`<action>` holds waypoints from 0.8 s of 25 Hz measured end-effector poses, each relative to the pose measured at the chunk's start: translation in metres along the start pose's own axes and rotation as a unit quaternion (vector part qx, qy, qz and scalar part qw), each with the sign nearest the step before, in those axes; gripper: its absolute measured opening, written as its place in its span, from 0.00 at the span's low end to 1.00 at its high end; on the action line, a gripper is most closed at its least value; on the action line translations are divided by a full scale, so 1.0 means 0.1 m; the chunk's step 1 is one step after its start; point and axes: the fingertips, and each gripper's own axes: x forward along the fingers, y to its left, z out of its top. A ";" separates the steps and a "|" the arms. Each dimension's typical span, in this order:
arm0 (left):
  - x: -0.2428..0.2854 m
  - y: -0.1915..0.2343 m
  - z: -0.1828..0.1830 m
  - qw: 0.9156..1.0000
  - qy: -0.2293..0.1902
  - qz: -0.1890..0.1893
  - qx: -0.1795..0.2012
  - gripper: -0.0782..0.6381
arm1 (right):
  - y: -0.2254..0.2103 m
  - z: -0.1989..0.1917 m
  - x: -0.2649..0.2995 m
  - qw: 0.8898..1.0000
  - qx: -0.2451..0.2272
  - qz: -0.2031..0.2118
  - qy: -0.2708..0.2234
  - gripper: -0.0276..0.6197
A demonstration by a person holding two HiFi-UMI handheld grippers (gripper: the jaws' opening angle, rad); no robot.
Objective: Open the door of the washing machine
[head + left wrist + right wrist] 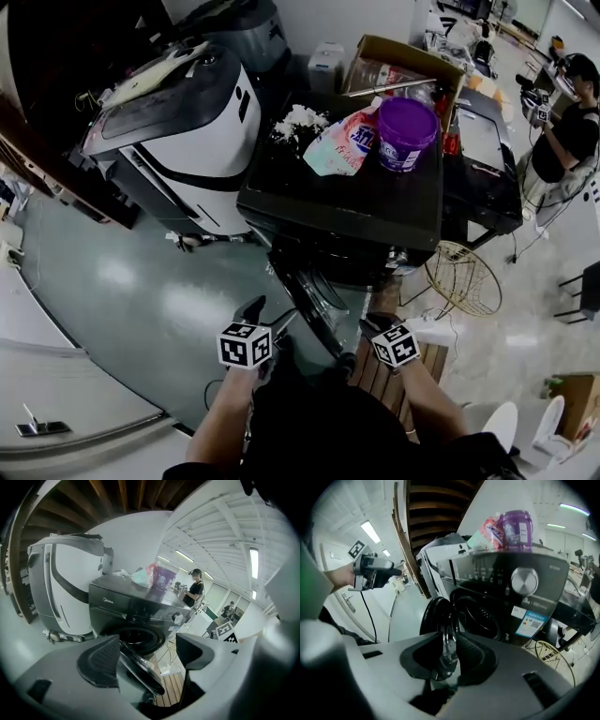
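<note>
Task's thing: the door [433, 617] is being shown swung well out from the front of the washing machine [375, 202]. It is being carried at the left edge of that front, as the right gripper view shows it, and its free edge is being turned toward the person.
Opening: the drum opening [482, 616] is being left fully uncovered, and the dark drum inside is being shown.
Right gripper: the right gripper [451, 641] is being held almost closed, and the shiny rim at the door's free edge is being pinched between its jaws.
Left gripper: the left gripper [147, 641] is being held with its jaws wide apart. The door's dark rim is being seen in the gap, close beside one pad, but nothing is being pressed, so this gripper is being judged empty.
Done: the latch is being judged as released and the door as clear of the front, so the main part of the task is being counted as finished.
Left to do: little is being judged to remain, perhaps a wider swing and then letting go of the rim.
Not told: how much farther the door can swing is not being shown.
Top of the machine: a purple tub [406, 133] and a bag [342, 142] are being carried near the top's back edge, well apart from both grippers.
</note>
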 end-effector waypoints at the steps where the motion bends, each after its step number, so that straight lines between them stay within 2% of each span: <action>1: -0.02 0.04 0.07 1.000 -0.008 0.000 0.000 0.65 | -0.02 0.14 -0.07 1.000 0.000 -0.006 -0.014 0.19; 6: -0.16 0.26 0.57 0.998 -0.053 -0.007 0.023 0.63 | -0.04 0.88 -0.30 0.996 0.014 -0.030 -0.086 0.15; 10: -0.23 0.46 0.92 0.996 -0.076 -0.009 0.039 0.61 | 0.00 1.38 -0.37 0.992 0.003 -0.047 -0.121 0.10; 15: -0.24 0.52 1.34 0.993 -0.104 -0.031 0.049 0.57 | 0.11 1.82 -0.58 0.986 -0.019 -0.063 -0.156 0.07; 20: -0.28 0.40 1.87 0.985 -0.149 -0.052 0.076 0.52 | 0.13 2.15 -0.91 0.974 -0.026 -0.093 -0.206 0.07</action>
